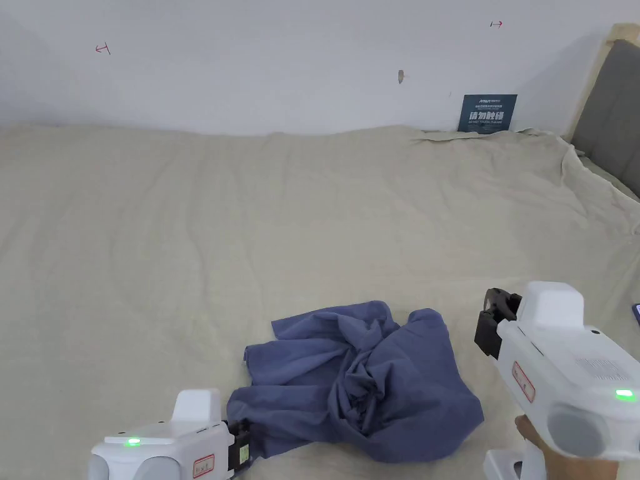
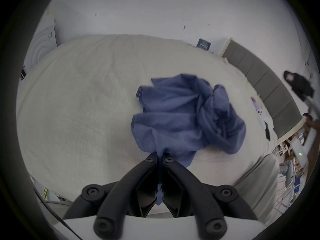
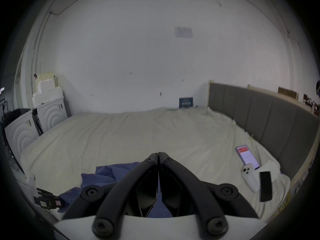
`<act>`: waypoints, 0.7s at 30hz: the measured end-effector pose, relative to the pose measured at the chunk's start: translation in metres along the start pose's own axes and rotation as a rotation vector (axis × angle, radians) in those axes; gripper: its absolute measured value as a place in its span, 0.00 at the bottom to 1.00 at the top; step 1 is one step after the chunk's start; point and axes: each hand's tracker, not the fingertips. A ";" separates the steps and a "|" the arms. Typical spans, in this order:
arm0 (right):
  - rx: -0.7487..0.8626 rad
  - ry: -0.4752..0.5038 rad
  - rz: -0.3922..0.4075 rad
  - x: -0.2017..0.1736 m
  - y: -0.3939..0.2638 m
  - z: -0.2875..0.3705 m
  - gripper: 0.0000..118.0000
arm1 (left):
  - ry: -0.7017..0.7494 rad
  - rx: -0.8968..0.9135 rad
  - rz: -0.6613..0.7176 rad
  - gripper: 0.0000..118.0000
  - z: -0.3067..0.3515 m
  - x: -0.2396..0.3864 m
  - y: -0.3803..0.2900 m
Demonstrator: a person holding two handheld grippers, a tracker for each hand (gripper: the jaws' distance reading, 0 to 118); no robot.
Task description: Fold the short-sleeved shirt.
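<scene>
Your left gripper (image 2: 160, 154) pinches the near edge of the crumpled blue shirt (image 2: 187, 117) on the bed (image 1: 187, 237). Your right gripper (image 3: 158, 154) is closed on nothing, up beside the shirt.

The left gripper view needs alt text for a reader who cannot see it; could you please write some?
The left gripper is shut on the near edge of a crumpled blue shirt that lies bunched on a cream bedsheet. A grey padded headboard runs along the right, and the right gripper shows at the far right edge.
</scene>
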 end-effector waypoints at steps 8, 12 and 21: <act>-0.264 0.042 -0.072 0.016 -0.005 -0.114 0.83 | -0.046 0.038 0.025 0.01 0.007 0.000 0.017; -0.385 0.035 -0.100 0.023 -0.018 -0.159 0.87 | -0.051 0.033 0.038 0.01 0.002 -0.004 0.020; -0.586 0.008 -0.085 0.016 -0.051 -0.209 0.77 | -0.054 0.014 0.059 0.01 -0.002 -0.011 0.021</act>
